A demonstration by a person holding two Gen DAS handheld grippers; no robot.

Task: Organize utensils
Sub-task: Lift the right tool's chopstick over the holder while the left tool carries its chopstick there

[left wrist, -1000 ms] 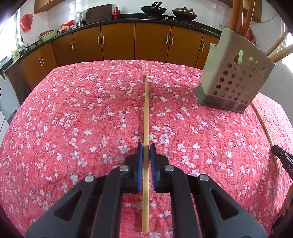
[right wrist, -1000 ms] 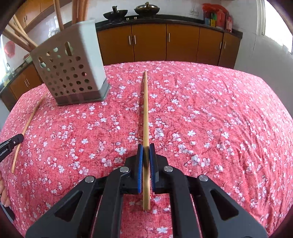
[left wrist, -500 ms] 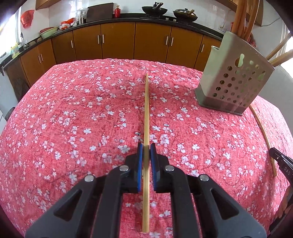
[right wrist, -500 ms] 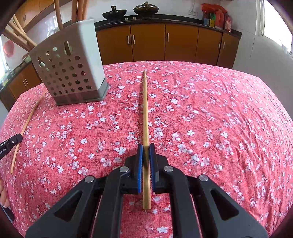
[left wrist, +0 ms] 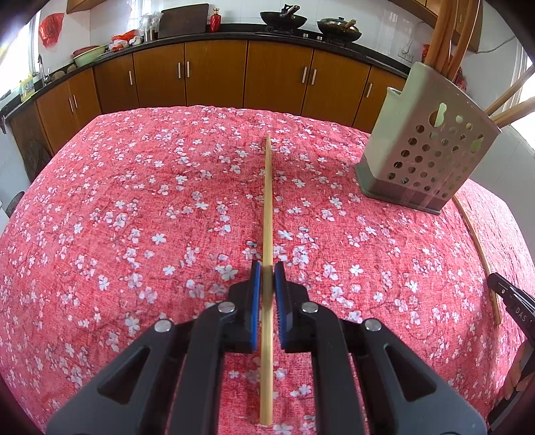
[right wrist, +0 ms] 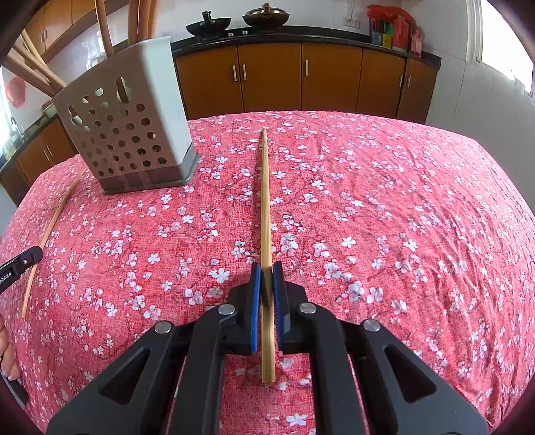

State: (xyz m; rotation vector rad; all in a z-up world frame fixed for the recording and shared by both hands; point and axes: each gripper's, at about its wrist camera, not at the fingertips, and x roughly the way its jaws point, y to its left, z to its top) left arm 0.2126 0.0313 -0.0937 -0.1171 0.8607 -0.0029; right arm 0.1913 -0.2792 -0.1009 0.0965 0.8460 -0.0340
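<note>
My left gripper (left wrist: 267,272) is shut on a bamboo chopstick (left wrist: 267,200) that points forward over the table. My right gripper (right wrist: 266,271) is shut on another bamboo chopstick (right wrist: 265,200), also pointing forward. A grey perforated utensil holder (left wrist: 424,157) stands at the right of the left wrist view and at the left of the right wrist view (right wrist: 130,134), with wooden utensils standing in it. Each chopstick in the other hand shows at the frame edge, in the left wrist view (left wrist: 478,247) and in the right wrist view (right wrist: 50,231).
The table wears a red floral cloth (left wrist: 133,207). Brown kitchen cabinets (left wrist: 214,77) and a counter with woks (left wrist: 284,16) run behind it. The other gripper's tip shows at the right edge (left wrist: 511,301) and at the left edge (right wrist: 16,264).
Both grippers have risen and drawn back slightly with their chopsticks; the holder looks a bit farther and lower in both views.
</note>
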